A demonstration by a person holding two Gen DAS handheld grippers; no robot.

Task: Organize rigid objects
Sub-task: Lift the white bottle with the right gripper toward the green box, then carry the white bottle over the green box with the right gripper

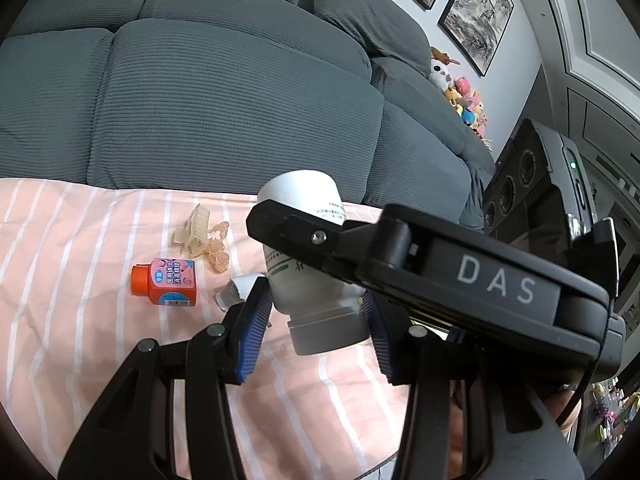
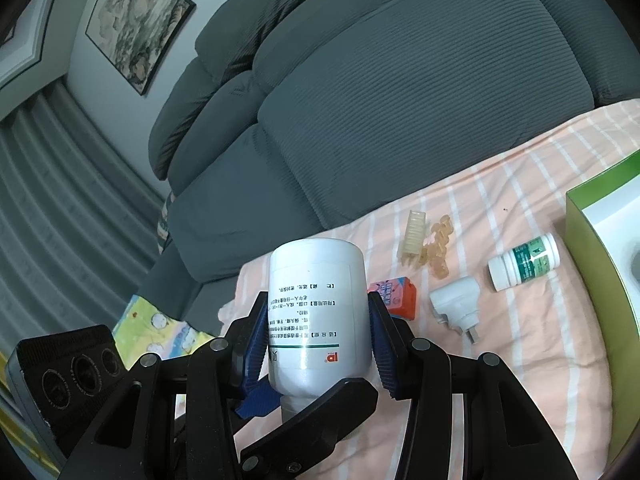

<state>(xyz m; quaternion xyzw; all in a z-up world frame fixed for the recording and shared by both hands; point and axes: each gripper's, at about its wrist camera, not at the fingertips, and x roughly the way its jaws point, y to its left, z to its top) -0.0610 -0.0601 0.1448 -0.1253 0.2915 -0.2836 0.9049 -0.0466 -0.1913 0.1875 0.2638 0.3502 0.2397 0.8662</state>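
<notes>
A large white pill bottle point(image 2: 316, 308) hangs upside down, cap toward the cameras. My right gripper point(image 2: 318, 344) is shut on its body. In the left wrist view the same white bottle point(image 1: 308, 264) sits between my left gripper's point(image 1: 316, 320) blue pads, which close on its cap end while the right gripper's black frame point(image 1: 440, 264) crosses over it. On the pink striped cloth point(image 2: 520, 344) lie an orange bottle point(image 1: 166, 282), a cream hair claw point(image 1: 194, 230), an orange hair clip point(image 1: 219, 254), a white plug adapter point(image 2: 456, 306) and a small white bottle point(image 2: 524, 262).
A green-edged box point(image 2: 600, 240) stands at the right of the cloth. A grey sofa point(image 1: 224, 92) rises behind it, with plush toys point(image 1: 464, 92) at its far end. A curtain point(image 2: 60, 168) and framed pictures point(image 2: 136, 20) line the wall.
</notes>
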